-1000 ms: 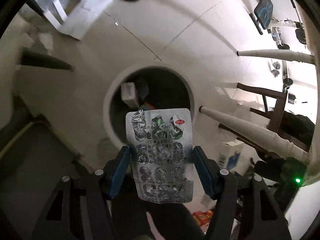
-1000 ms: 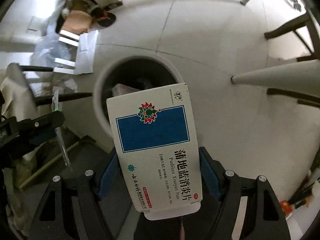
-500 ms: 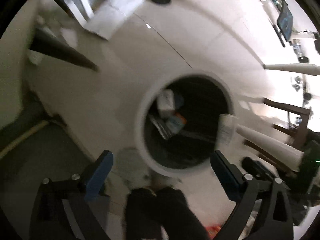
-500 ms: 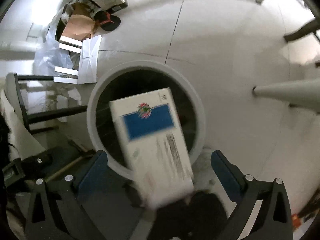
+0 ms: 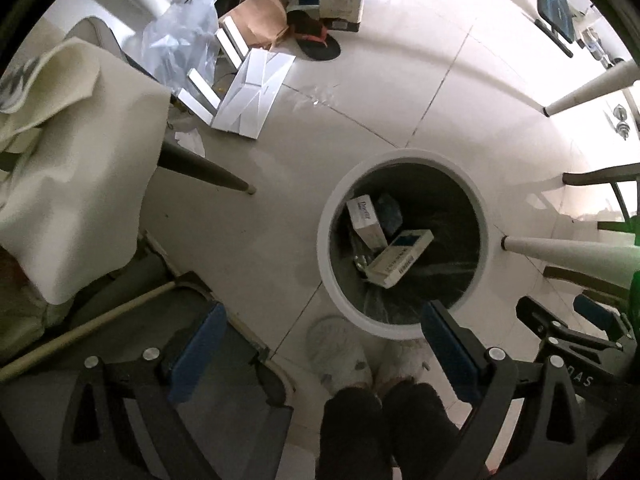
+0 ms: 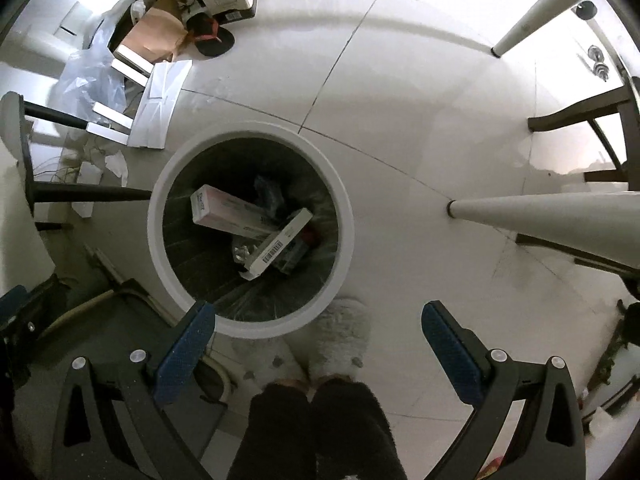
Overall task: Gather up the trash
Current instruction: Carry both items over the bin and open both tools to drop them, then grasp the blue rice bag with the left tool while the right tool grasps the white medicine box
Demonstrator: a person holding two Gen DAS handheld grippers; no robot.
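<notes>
Both medicine packs have left the claws since a second ago: the foil blister strip that was in the left claw (image 5: pixel 320 356) and the blue-and-white tablet carton that was in the right claw (image 6: pixel 318 344) are gone from between the pads, and each claw now stands wide apart with nothing in it, pointing down at the floor. Nearest the cameras, below the claws, are the person's dark trouser legs (image 6: pixel 316 428) and pale fluffy slippers (image 6: pixel 340 336), toes close to the bin. Just beyond them stands the round white-rimmed waste bin (image 6: pixel 160 216), dark inside. In it the tablet carton (image 5: pixel 400 258) lies tilted, barcoded side showing in the right wrist view, resting against a longer white box (image 6: pixel 228 216); a crumpled bit of foil (image 6: pixel 242 252) shows beside them, though whether it is the blister strip cannot be told. White table legs (image 6: pixel 540 216) slant in from the right. Farther off on the tiled floor (image 6: pixel 400 120) lie flattened white cardboard (image 5: pixel 252 92), clear plastic wrap (image 5: pixel 180 40) and a brown paper bag (image 5: pixel 260 16).
</notes>
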